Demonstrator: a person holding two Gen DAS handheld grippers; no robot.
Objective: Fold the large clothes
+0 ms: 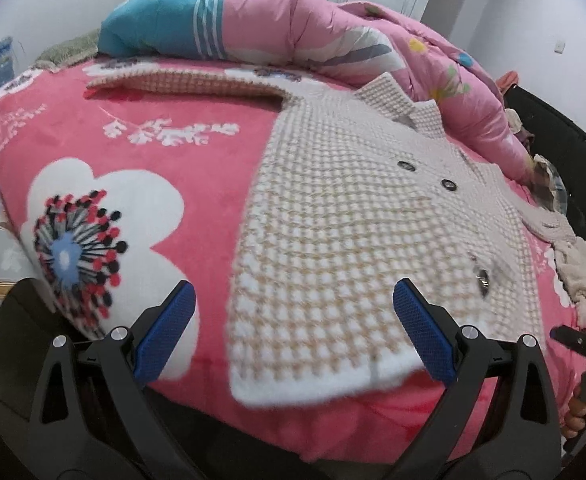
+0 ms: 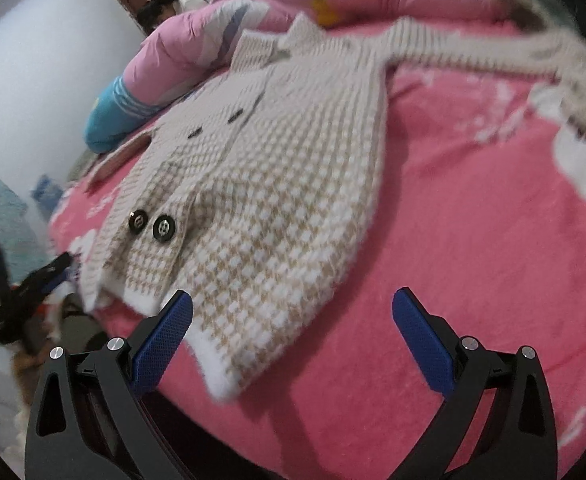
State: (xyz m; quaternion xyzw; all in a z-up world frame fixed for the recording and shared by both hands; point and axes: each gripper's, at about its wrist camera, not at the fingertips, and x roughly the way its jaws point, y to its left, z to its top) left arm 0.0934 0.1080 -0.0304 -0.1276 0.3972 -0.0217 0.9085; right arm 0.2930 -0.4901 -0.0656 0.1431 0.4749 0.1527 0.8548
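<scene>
Left wrist view shows my left tongs [image 1: 293,334] spread wide apart and holding nothing, poised over the hem of the knitted cardigan [image 1: 345,216]. That cardigan lies flat, front up, on the pink flowered bed blanket [image 1: 197,168], its collar toward the bunched pink duvet [image 1: 333,36] and one sleeve stretched out sideways. Right wrist view has my right tongs [image 2: 292,338] equally wide and empty, just off the cardigan's [image 2: 269,184] lower corner, near its two black buttons [image 2: 153,225].
</scene>
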